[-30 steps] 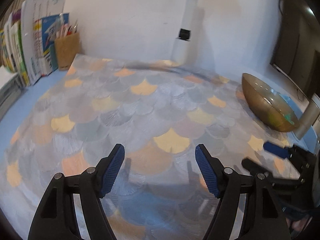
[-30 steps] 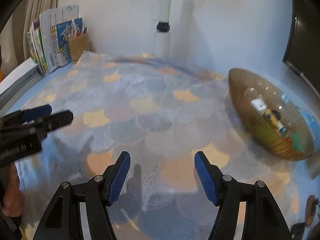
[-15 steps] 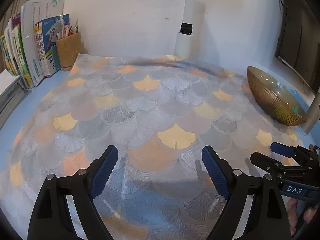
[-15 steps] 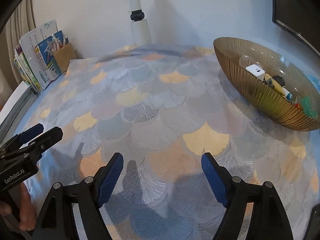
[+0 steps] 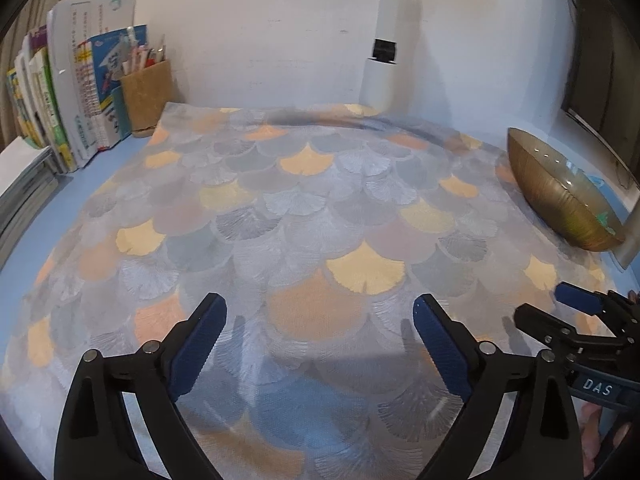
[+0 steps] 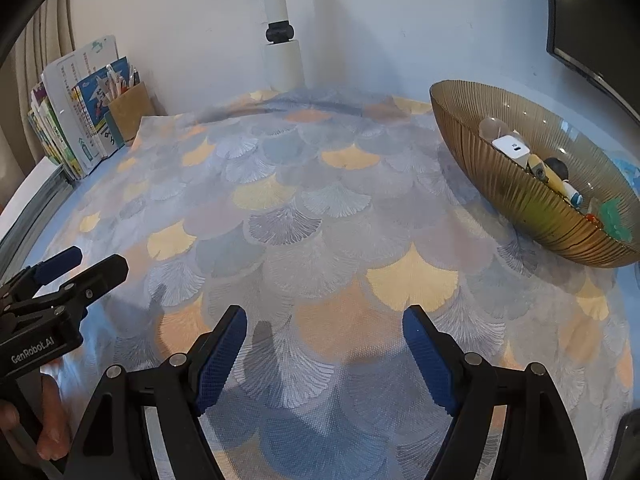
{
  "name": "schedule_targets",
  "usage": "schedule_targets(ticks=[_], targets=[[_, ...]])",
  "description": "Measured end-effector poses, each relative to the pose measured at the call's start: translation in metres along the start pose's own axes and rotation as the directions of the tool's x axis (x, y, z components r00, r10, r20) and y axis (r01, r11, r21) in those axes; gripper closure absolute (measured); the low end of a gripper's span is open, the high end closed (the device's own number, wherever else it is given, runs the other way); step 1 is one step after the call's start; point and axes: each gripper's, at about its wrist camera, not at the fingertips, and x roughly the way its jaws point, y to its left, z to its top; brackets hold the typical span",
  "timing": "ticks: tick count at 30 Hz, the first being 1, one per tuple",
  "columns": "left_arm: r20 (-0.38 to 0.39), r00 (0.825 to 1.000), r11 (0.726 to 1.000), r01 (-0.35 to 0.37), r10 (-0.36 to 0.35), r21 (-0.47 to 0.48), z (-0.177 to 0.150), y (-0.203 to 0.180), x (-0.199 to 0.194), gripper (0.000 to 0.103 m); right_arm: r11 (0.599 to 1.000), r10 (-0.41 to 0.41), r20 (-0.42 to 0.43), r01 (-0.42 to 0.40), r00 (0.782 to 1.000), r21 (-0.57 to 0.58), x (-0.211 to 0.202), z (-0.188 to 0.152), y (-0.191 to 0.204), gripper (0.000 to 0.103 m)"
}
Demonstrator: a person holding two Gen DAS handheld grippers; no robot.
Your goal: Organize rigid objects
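Low in the left wrist view, the left gripper (image 5: pixel 320 312) hangs over the mat (image 5: pixel 304 216) with nothing between its blue pads (image 5: pixel 200 344); its jaws are opening. At the lower right edge of that view the right gripper (image 5: pixel 548 306) pokes in, also over the mat.

Low in the right wrist view, the right gripper (image 6: pixel 324 326) is spread wide and empty above the mat (image 6: pixel 304 216), and the left gripper (image 6: pixel 98 260) reaches in from the left edge, with fingers of a hand (image 6: pixel 50 428) below it.

At the right of that view a ribbed amber bowl (image 6: pixel 516 196) stands on the mat's far right part. It holds the small things: a white charger (image 6: pixel 512 148), a clear bulb (image 6: pixel 492 128), a yellowish tube (image 6: pixel 554 180), something dark and round (image 6: pixel 558 166) and a green piece (image 6: pixel 614 216), all bunched against its near wall.

At the upper left, books (image 6: pixel 72 136) and a pen cup (image 6: pixel 130 114) stand on the blue desk (image 5: pixel 60 216) beside the mat. A white post (image 6: pixel 282 52) rises at the top centre.
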Motion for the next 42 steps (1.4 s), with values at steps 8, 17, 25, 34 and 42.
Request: schedule_targets(ticks=[8, 17, 25, 34, 42], targets=[[-0.012, 1.000, 1.000, -0.010, 0.010, 0.014, -0.001, -0.001, 0.002, 0.009, 1.000, 0.003, -0.018, -0.003, 1.000, 0.016, 0.003, 0.001, -0.003, 0.024], [-0.029, 0.999, 1.000, -0.024, 0.024, -0.010, -0.001, 0.003, 0.006, 0.009, 1.000, -0.001, -0.026, 0.002, 1.000, 0.009, 0.007, 0.002, -0.004, 0.024], [-0.062, 0.997, 0.999, -0.044, 0.043, -0.005, -0.002, 0.003, 0.012, 0.009, 0.999, -0.038, -0.018, 0.038, 0.999, -0.016, 0.005, 0.002, 0.000, 0.022], [-0.147, 0.984, 0.995, -0.100, 0.100, 0.011, -0.001, 0.001, 0.029, 0.008, 0.991, -0.116, -0.083, 0.110, 0.990, -0.076, 0.020, 0.008, 0.011, 0.007], [-0.164, 0.980, 0.994, -0.112, 0.109, -0.011, 0.002, 0.006, 0.033, 0.000, 0.996, -0.088, -0.079, 0.088, 0.993, -0.015, 0.021, 0.001, -0.001, 0.000]])
